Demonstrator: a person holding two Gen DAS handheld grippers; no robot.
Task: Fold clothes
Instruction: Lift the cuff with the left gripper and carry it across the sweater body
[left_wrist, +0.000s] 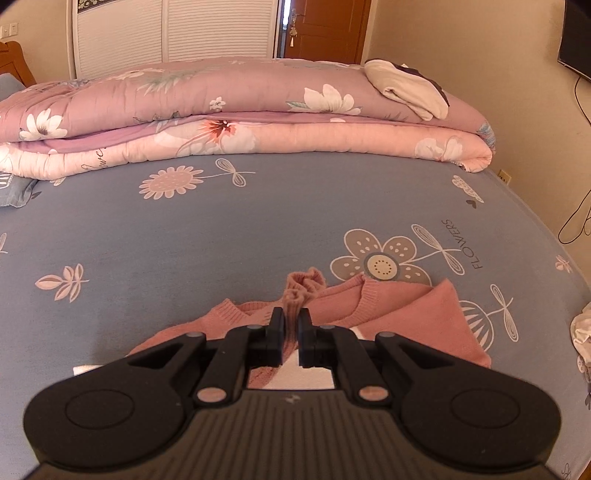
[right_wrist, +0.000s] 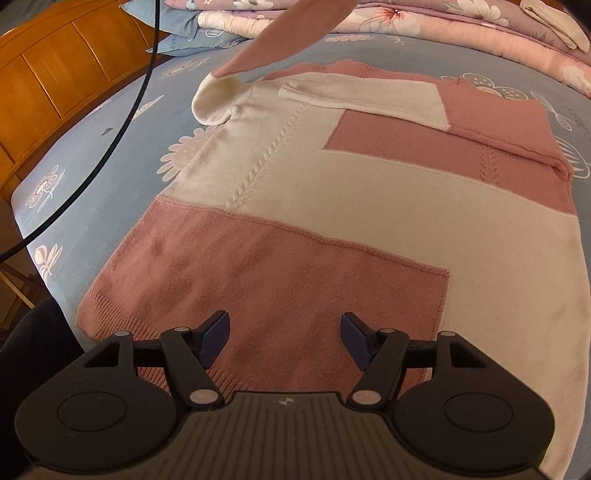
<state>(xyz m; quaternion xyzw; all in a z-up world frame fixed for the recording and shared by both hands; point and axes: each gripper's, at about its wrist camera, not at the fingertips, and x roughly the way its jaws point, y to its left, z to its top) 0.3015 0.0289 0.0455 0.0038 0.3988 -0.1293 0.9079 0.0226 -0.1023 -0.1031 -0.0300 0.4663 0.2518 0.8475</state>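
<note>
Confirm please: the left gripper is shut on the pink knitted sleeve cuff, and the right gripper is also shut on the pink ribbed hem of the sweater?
Not quite. The left gripper is shut on the pink knitted sleeve cuff, but the right wrist view shows the right gripper open, jaws wide apart over the pink ribbed hem, gripping nothing.

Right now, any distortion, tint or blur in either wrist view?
Left wrist: heavy fisheye bowing of the bed, warm tint, sharp, with the left gripper pinching the sleeve. Right wrist: same bowing, dark corners, sweater sharp, the lifted sleeve looks slightly soft.
</note>
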